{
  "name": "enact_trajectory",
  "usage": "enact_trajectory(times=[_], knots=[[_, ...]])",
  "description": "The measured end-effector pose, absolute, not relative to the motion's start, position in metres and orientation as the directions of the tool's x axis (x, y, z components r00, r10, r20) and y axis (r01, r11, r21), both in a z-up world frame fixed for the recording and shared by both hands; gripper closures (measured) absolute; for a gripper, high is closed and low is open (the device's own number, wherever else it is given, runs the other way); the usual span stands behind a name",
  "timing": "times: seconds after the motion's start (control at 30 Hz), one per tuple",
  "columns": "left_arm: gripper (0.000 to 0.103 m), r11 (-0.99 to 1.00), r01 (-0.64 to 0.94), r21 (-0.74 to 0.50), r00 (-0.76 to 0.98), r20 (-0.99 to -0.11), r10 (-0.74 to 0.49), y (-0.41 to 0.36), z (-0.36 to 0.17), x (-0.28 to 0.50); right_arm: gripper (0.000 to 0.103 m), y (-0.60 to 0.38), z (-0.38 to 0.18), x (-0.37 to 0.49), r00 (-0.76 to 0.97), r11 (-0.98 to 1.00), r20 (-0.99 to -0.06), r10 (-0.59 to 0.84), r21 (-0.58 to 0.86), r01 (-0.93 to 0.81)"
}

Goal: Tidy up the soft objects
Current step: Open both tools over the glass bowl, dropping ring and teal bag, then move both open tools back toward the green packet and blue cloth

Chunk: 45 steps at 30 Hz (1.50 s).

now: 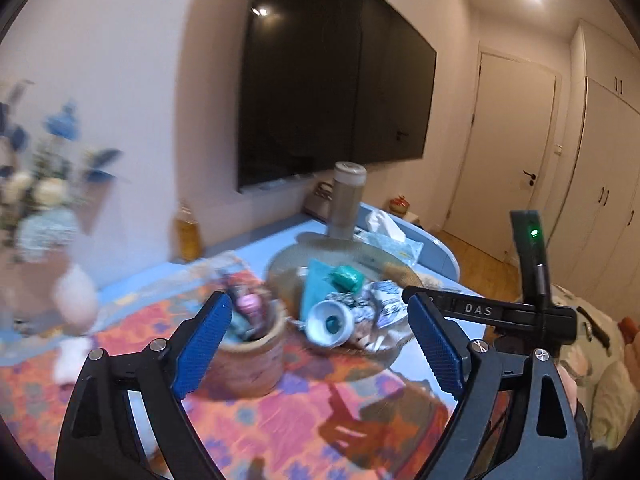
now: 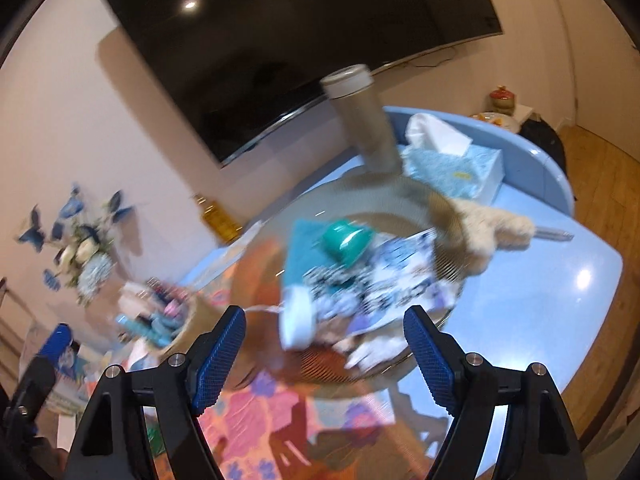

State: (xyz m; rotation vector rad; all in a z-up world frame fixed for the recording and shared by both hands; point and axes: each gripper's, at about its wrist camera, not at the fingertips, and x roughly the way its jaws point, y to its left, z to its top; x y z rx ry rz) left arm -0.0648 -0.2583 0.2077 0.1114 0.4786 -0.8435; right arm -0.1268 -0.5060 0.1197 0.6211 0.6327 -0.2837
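Hovering over the patterned cloth [image 2: 256,412] on the blue worktop [image 2: 532,312], both grippers' fingers spread wide and holding nothing: left gripper [image 1: 320,344], right gripper [image 2: 324,354]. Just beyond, soft things piling in the round tray [image 2: 448,264]: teal cloth [image 2: 308,240], patterned fabric [image 2: 400,276]. Near the far edge, tissue box [image 2: 452,168] sitting.
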Motion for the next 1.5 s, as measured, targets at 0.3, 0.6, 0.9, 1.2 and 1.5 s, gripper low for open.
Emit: enact_trajectory(times=[0.3, 0.6, 0.9, 1.2, 1.5], knots=[[0.003, 0.852, 0.52, -0.057, 0.773, -0.392, -0.498, -0.11, 0.224, -0.101, 0.021, -0.404, 0.113, -0.124, 0.794, 0.878, -0.596, 0.117, 0.436, 0.198], [0.003, 0.937, 0.297, -0.183, 0.752, -0.56, -0.348, -0.017, 0.144, -0.054, 0.02, -0.278, 0.079, -0.079, 0.701, 0.956, -0.666, 0.253, 0.284, -0.075], [0.003, 0.955, 0.223, -0.195, 0.661, -0.69, -0.296, -0.009, 0.038, -0.019, 0.02, -0.254, 0.02, -0.047, 0.643, 0.978, -0.743, 0.187, 0.204, -0.048], [0.003, 0.951, 0.206, -0.233, 0.578, -0.755, -0.31, -0.011, 0.015, -0.003, 0.001, -0.249, -0.007, -0.035, 0.598, 0.985, -0.785, 0.16, 0.168, -0.043], [0.003, 0.96, 0.208, -0.188, 0.563, -0.78, -0.275, -0.021, 0.015, -0.002, 0.0, -0.232, -0.013, -0.027, 0.566, 0.997, -0.822, 0.066, 0.041, -0.058]])
